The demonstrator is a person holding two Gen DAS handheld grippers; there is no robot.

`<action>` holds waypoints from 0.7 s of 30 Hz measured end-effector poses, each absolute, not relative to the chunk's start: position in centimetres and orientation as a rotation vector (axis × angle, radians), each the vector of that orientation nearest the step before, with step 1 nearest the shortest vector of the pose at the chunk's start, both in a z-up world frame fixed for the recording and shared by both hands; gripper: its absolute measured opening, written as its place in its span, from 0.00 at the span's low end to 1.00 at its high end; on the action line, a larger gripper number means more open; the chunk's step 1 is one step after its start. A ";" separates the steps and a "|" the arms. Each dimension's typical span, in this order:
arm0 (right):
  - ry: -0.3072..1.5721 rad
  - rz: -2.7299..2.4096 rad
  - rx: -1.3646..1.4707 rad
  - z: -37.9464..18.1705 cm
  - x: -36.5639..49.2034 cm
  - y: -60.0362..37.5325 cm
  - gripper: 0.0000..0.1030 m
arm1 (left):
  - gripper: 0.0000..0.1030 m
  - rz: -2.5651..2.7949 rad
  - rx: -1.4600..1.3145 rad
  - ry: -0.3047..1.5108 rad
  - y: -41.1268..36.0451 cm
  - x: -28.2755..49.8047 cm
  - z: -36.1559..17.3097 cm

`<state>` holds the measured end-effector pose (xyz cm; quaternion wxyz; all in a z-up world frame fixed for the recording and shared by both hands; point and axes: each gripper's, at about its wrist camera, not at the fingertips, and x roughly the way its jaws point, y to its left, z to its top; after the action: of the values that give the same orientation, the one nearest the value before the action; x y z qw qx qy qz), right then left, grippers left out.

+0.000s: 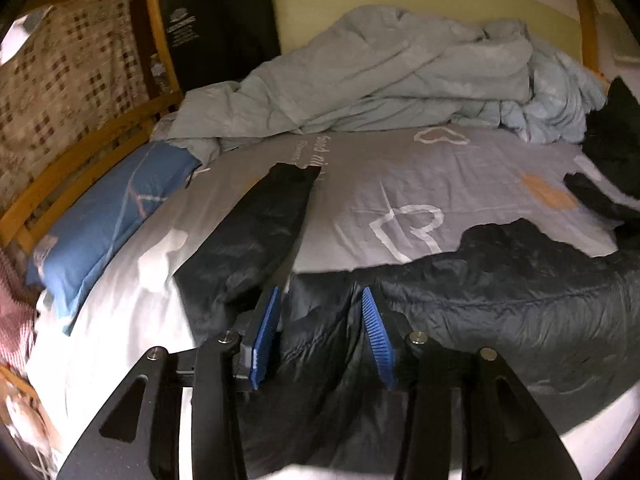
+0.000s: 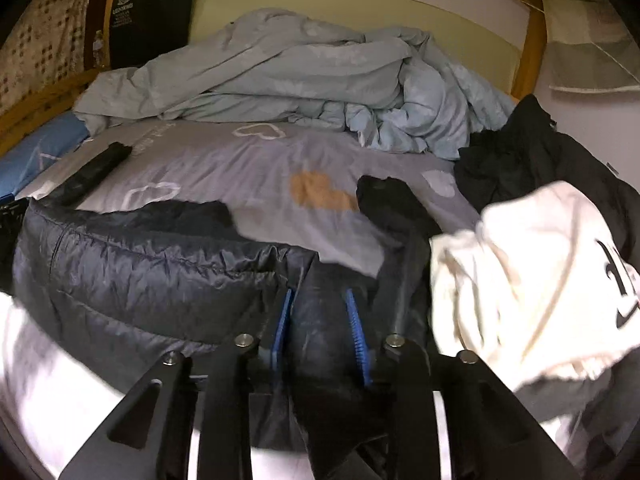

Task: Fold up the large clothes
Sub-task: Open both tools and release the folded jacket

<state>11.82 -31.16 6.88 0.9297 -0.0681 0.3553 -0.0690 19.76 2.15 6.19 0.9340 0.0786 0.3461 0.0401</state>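
Note:
A dark navy puffer jacket lies spread across the near part of the bed, one sleeve stretched away to the left. My left gripper hovers over its near edge with the blue pads apart and loose fabric lying in the gap, not pinched. In the right wrist view the same jacket bulges at the left. My right gripper has its pads apart too. A puffy fold of the jacket fills the space between them. The other sleeve points away on the right.
A crumpled pale blue duvet is heaped at the far end of the grey heart-print sheet. A blue pillow lies along the wooden bed rail. A white garment and a black clothes pile sit at the right.

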 end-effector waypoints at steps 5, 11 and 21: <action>0.655 -0.181 -0.065 6.6 13.9 -32.0 0.60 | 0.62 0.084 0.139 0.655 3.0 20.5 5.3; 0.442 -0.049 0.079 8.5 10.0 -32.2 0.86 | 0.79 -0.101 0.154 0.420 1.3 13.7 8.7; 0.435 -0.027 0.008 4.1 7.0 -28.5 1.00 | 0.82 -0.261 0.019 0.566 -2.1 11.7 4.4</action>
<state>7.03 -28.53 4.07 0.9764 0.0042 0.2155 -0.0136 11.66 -2.13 4.36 0.9517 0.0094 0.2786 -0.1285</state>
